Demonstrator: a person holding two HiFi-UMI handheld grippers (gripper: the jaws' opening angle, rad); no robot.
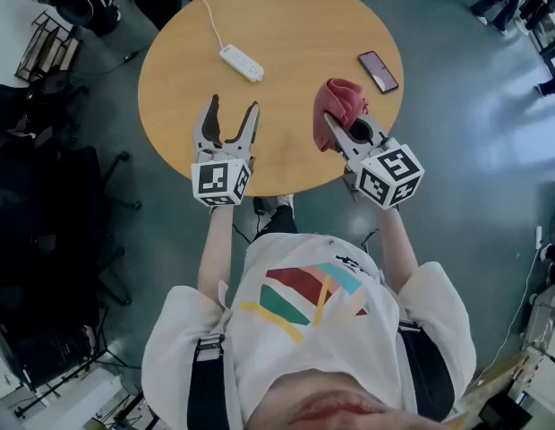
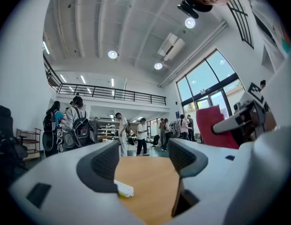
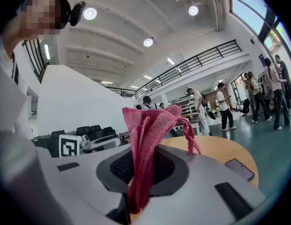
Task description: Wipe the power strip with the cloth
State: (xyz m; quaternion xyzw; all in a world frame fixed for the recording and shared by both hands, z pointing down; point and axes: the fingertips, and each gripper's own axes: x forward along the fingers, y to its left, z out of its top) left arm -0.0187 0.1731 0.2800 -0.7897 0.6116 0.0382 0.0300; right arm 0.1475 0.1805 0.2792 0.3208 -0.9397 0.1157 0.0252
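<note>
Jaws of the left gripper stand wide apart with nothing between them, over the near edge of the round desk. Those of the right gripper are clamped on the red cloth. A white power strip lies just beyond the left gripper, well apart from a phone.

shirt: white, short-sleeved, striped print | straps: dark, perhaps harness
</note>
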